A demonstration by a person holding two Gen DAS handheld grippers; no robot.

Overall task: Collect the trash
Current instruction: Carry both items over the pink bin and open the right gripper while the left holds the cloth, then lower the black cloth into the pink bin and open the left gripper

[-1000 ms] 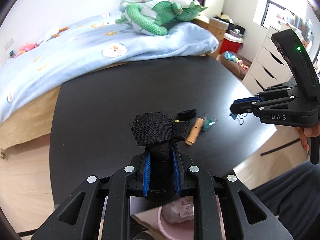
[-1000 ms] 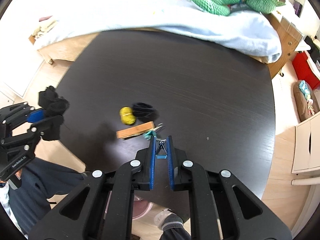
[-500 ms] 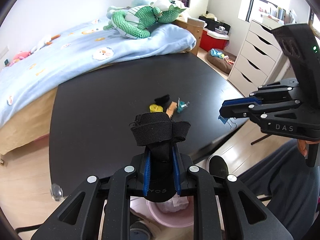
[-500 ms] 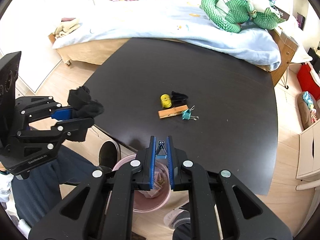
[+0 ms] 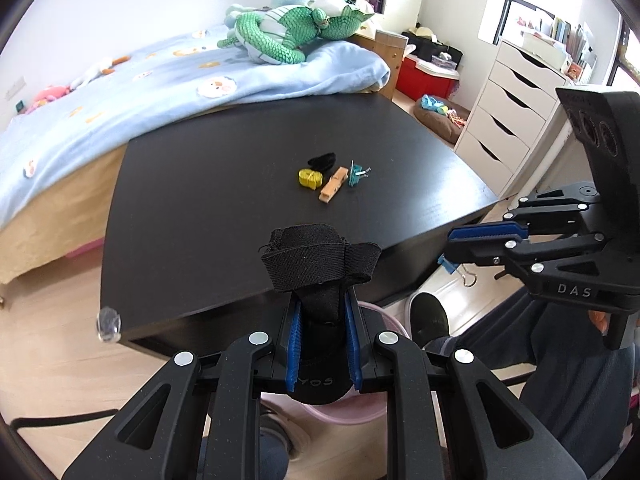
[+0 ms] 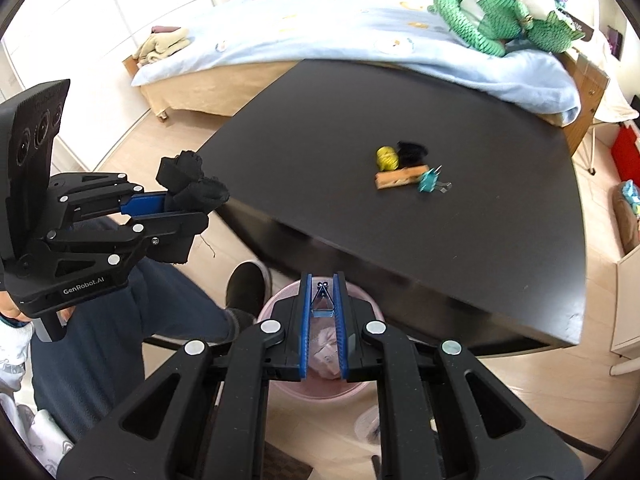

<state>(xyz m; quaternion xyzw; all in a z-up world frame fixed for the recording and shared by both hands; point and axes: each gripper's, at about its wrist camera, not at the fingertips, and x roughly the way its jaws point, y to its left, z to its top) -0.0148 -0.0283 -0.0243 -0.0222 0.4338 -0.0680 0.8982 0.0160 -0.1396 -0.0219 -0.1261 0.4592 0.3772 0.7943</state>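
Crumpled black fabric [image 5: 320, 258] sits pinched in your left hand-held gripper [image 5: 322, 316] at lower centre; your right hand-held gripper [image 6: 323, 300] clamps a small blue binder clip [image 6: 322, 305] above the round pink bin [image 6: 280, 308].

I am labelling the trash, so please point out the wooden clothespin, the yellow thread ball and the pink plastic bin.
wooden clothespin [image 5: 333, 190], left wrist view, middle.
yellow thread ball [image 6: 387, 158], right wrist view, centre.
pink plastic bin [image 6: 276, 304], right wrist view, rim.

Bin [image 6: 280, 304] below table [image 6: 400, 100] edge, bed [image 6: 320, 28] behind
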